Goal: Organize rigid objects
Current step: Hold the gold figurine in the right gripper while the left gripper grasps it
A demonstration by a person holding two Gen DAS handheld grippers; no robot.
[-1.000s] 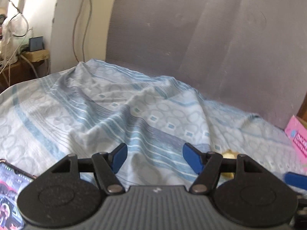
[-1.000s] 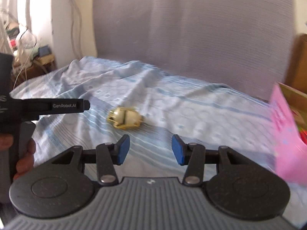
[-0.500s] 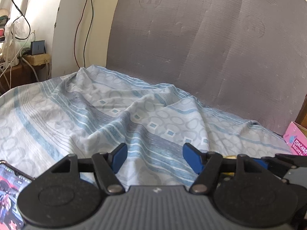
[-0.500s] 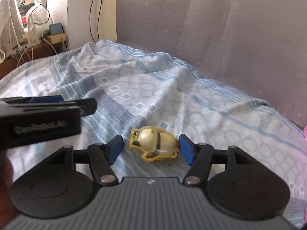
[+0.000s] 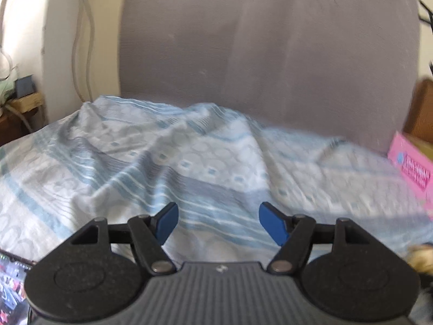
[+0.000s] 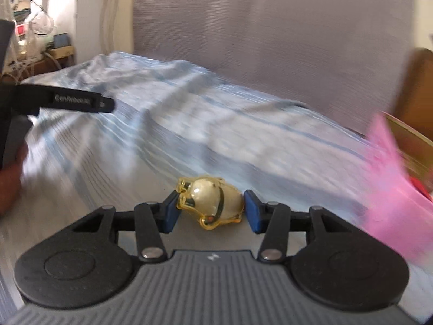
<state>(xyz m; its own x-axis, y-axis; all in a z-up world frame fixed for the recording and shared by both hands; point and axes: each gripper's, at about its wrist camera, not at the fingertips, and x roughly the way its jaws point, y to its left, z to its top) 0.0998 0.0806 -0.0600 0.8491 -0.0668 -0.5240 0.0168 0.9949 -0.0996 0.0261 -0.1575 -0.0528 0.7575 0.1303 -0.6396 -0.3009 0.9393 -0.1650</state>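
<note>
My right gripper (image 6: 211, 211) is shut on a shiny gold toy figure (image 6: 212, 201), its blue pads pressed on both sides, just above the blue-patterned bedsheet (image 6: 189, 124). The gold toy also shows blurred at the right edge of the left wrist view (image 5: 420, 257). My left gripper (image 5: 218, 223) is open and empty over the sheet (image 5: 162, 162). It also shows at the left of the right wrist view (image 6: 78, 103). A pink box (image 6: 392, 162) stands at the right; it also shows in the left wrist view (image 5: 411, 168).
A grey headboard (image 5: 270, 54) stands behind the bed. A phone with a lit screen (image 5: 10, 284) lies at the lower left. Cables and a small shelf with clutter (image 6: 40, 43) are at the far left. A wooden piece (image 6: 416, 92) stands behind the pink box.
My right gripper closed on the gold toy and swung right toward the pink box. My left gripper shifted a little; the view is blurred by motion.
</note>
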